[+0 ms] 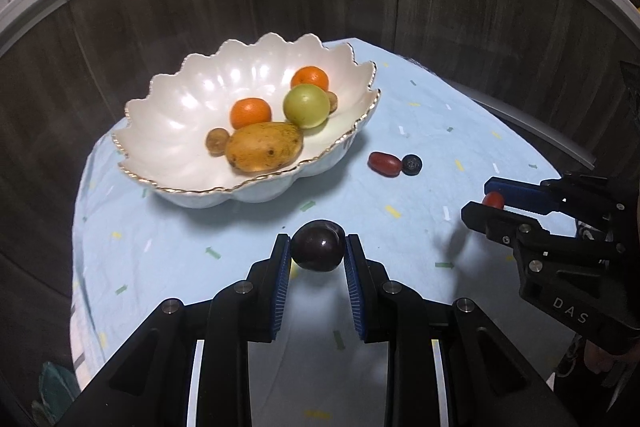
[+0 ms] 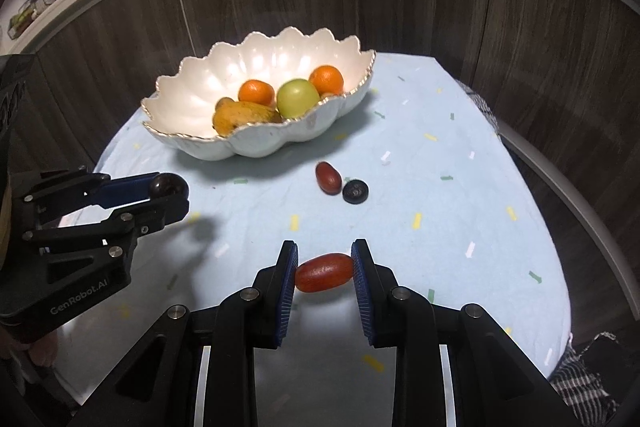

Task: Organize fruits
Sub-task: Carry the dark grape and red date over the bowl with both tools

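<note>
A: Dark wood-grain panels w/ a white counter edge behind; round table under a pale blue cloth (image 2: 460, 211) w/ small coloured arrow prints.

B: Fruit?

A: White scalloped ceramic bowl w/ gold rim (image 1: 168, 131) sits at the far side. Inside: two round orange mandarins (image 1: 250, 113), one pale green round apple (image 1: 306, 106) between them, one yellow-brown oblong mango (image 1: 264, 146) at the near rim, plus two small brown round fruits (image 1: 217, 142), kind unclear.

B: On the cloth?

A: One dark red oval date (image 2: 328, 179) & one dark blue round berry (image 2: 355, 191), just beside each other, near the bowl, approx. betw. it and the right gripper.

B: Left gripper?

A: Left gripper (image 1: 318, 247) pinches a dark purple round plum (image 1: 318, 246) betw. its blue pads, clear of the cloth; shadow lies below it.

B: Right?

A: Right gripper (image 2: 325, 271) clamps a red glossy oval grape tomato (image 2: 325, 272) end to end betw. both pads, also off the cloth. Both grippers sit on the near side of the table, well apart, fingers aimed twd. the bowl.
</note>
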`<action>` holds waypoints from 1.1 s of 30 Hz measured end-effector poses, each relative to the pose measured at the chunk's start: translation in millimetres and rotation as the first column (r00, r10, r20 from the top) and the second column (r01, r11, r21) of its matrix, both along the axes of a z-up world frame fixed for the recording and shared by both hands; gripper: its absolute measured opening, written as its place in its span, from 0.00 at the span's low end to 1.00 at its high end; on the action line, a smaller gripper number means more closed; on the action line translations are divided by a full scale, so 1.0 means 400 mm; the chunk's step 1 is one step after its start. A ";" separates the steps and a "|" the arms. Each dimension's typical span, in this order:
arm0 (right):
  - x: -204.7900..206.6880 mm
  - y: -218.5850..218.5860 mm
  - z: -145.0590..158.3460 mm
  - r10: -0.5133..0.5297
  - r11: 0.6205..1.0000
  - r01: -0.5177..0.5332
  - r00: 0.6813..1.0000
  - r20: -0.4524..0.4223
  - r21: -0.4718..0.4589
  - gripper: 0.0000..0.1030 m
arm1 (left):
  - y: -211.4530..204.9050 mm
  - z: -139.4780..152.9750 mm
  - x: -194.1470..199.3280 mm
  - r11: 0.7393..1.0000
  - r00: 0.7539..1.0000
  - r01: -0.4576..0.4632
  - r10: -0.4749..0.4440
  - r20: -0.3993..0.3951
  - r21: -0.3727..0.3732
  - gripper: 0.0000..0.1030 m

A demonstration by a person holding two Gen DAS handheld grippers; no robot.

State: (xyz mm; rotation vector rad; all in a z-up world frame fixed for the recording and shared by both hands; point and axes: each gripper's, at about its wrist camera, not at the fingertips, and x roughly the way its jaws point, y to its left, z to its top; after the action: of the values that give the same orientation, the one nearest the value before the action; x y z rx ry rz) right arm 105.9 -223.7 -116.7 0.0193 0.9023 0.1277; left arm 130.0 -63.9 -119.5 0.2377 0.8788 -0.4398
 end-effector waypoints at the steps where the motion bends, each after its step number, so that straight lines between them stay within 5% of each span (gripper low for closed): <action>1: 0.000 0.001 0.005 0.001 1.000 -0.001 1.000 0.004 0.000 0.28 | 0.003 0.008 -0.003 1.000 1.000 -0.007 0.007 0.004 0.000 0.26; 33: 0.088 0.062 0.189 0.044 0.999 -0.045 0.990 0.134 0.006 0.28 | 0.113 0.166 0.037 0.983 0.983 -0.171 0.175 0.064 -0.063 0.26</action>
State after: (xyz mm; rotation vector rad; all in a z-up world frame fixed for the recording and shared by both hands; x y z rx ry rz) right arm 141.0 -199.0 -41.2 -0.0013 0.7684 0.1730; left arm 144.7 -18.7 -53.1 0.1223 0.8101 -0.2926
